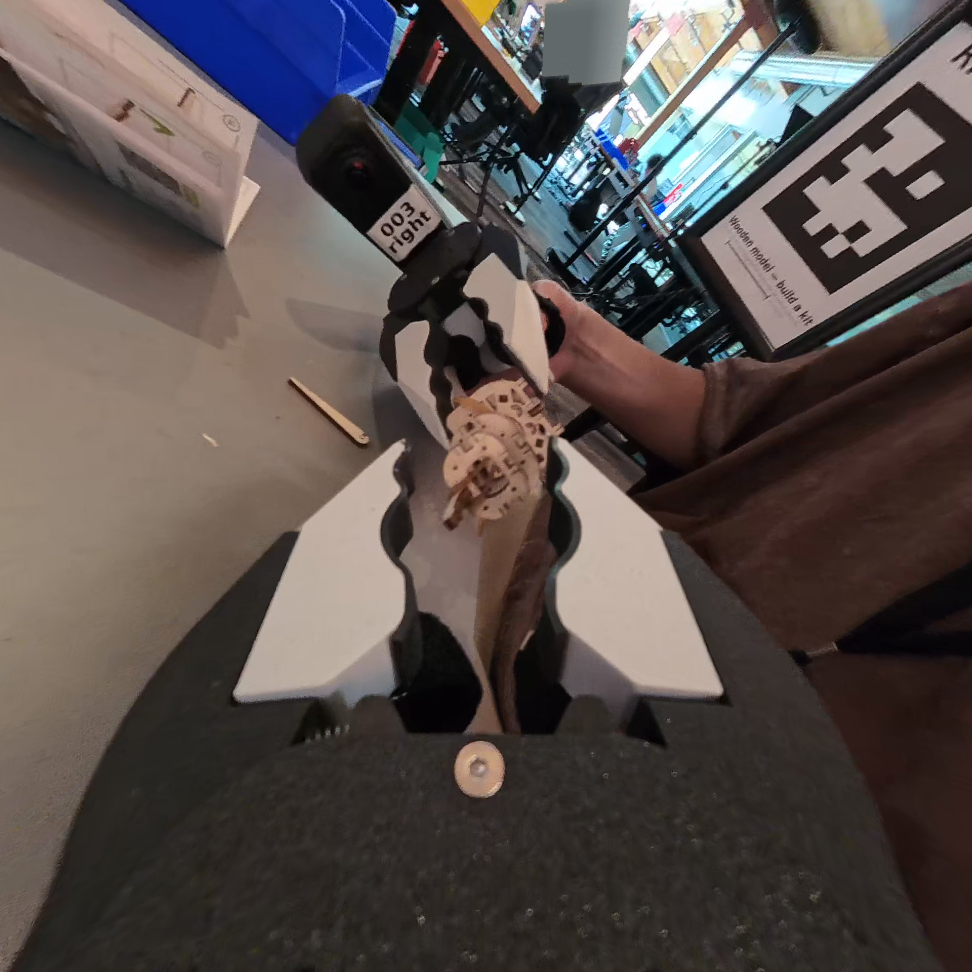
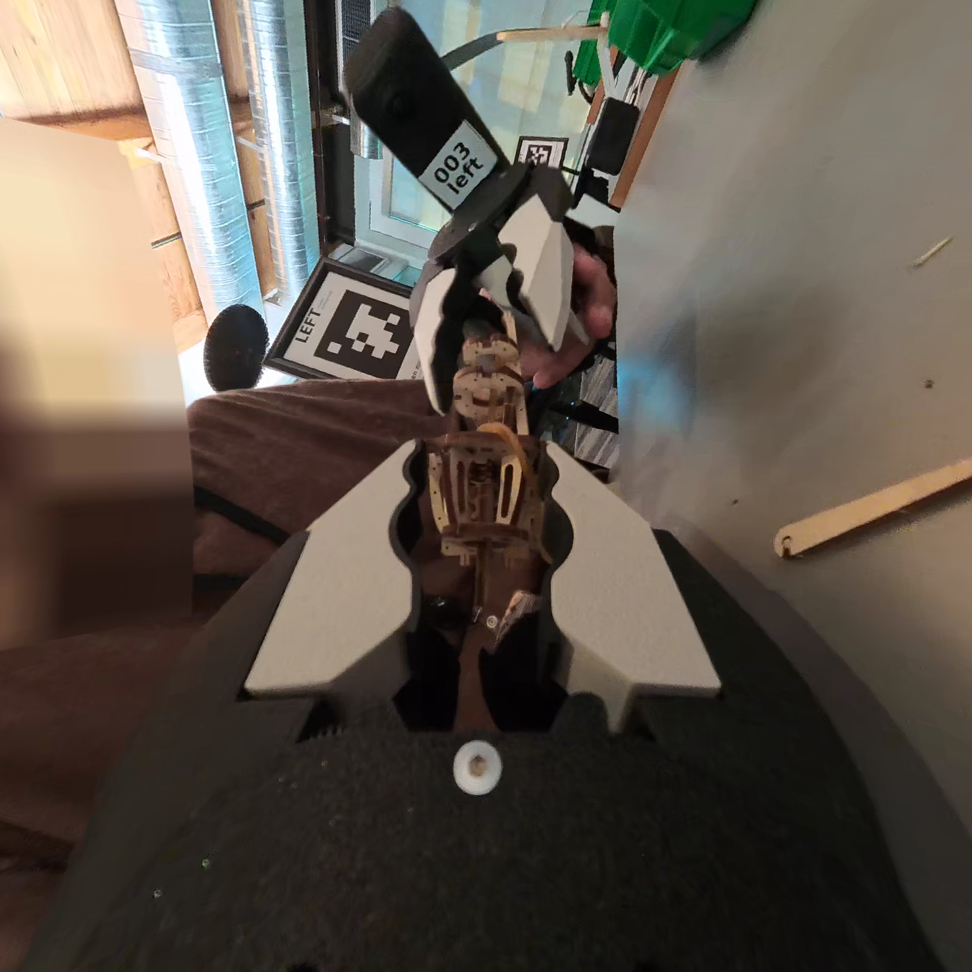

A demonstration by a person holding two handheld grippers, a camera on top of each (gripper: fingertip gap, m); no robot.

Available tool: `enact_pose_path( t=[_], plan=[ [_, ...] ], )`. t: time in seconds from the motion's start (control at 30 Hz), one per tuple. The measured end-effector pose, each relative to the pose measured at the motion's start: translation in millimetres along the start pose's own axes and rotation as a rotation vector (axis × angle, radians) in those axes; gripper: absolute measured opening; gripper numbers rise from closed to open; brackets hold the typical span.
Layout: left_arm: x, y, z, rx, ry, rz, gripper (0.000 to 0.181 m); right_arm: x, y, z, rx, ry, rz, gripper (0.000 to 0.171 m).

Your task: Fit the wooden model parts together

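Nearest the lens in the left wrist view, the left gripper (image 1: pixel 479 457) has its white fingers (image 1: pixel 336 573) set a little apart, clenched on the near end of the wooden model (image 1: pixel 492 463), a laser-cut cluster of pale toothed discs and darker struts held up off the grey table (image 1: pixel 131 421). From the far side the right gripper (image 1: pixel 476 363) comes in with its fingers closed on the other end of the same model, so both tongs hold one piece in the air between them. In the right wrist view, the right gripper (image 2: pixel 481 457) grips a slotted frame section of the wooden model (image 2: pixel 486 473), and the left gripper (image 2: pixel 489 336) clamps the round discs beyond it. On the table lie a thin wooden strip (image 1: pixel 328 411) and, farther back, an open instruction booklet (image 1: pixel 131 142), with a blue bin (image 1: pixel 273 52) behind it.
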State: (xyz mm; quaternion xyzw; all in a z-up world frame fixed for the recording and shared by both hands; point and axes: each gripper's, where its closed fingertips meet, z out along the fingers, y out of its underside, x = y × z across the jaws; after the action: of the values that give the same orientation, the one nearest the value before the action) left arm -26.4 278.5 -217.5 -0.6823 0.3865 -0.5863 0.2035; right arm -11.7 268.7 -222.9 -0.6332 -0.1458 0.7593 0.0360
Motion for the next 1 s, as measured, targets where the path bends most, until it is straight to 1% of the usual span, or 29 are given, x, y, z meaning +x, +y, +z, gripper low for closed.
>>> enact_pose_path(
  t=[0.1, 0.17, 0.23, 0.33, 0.4, 0.47, 0.57, 0.6, 0.67, 0.73, 0.8, 0.87, 0.93, 1.0],
  plan=[
    [1, 5, 4, -0.027, -0.004, 0.009, 0.046, 8, -1, 0, 0.009, 0.026, 0.026, 0.041],
    [-2, 8, 4, -0.041, -0.023, 0.013, 0.033, 6, -7, -3, 0.051, 0.007, 0.044, 0.041],
    [-2, 7, 4, -0.025, -0.018, -0.035, 0.032, 7, -8, -3, 0.058, 0.018, 0.032, 0.041],
    [-9, 5, 5, 0.016, -0.011, -0.149, 0.029, 10, -13, -5, 0.083, 0.084, -0.037, 0.043],
    [-14, 2, 3, 0.057, 0.005, -0.242, 0.029, 9, -23, -8, 0.137, 0.138, -0.121, 0.050],
    [-18, -2, 1, 0.112, 0.038, -0.333, 0.029, 8, -30, -14, 0.168, 0.205, -0.204, 0.051],
    [-24, -9, -8, 0.197, 0.079, -0.446, 0.029, -4, -49, -33, 0.279, 0.276, -0.339, 0.051],
    [-29, -9, -11, 0.214, 0.073, -0.475, 0.029, -10, -54, -42, 0.322, 0.306, -0.387, 0.050],
    [-39, -9, -18, 0.249, 0.047, -0.515, 0.029, -20, -60, -59, 0.371, 0.424, -0.525, 0.041],
    [-47, -12, -26, 0.304, 0.037, -0.557, 0.028, -20, -55, -66, 0.324, 0.618, -0.709, 0.033],
    [-55, -15, -34, 0.366, 0.018, -0.595, 0.028, -1, -40, -60, 0.184, 0.805, -0.794, 0.029],
    [-60, -18, -38, 0.410, 0.012, -0.619, 0.028, 24, -23, -43, 0.063, 0.891, -0.757, 0.025],
    [-63, -20, -40, 0.434, -0.010, -0.624, 0.028, 36, -21, -20, 0.070, 0.907, -0.722, 0.023],
    [-65, -20, -39, 0.440, -0.043, -0.616, 0.028, 37, -27, -5, 0.134, 0.930, -0.745, 0.022]
  ],
)
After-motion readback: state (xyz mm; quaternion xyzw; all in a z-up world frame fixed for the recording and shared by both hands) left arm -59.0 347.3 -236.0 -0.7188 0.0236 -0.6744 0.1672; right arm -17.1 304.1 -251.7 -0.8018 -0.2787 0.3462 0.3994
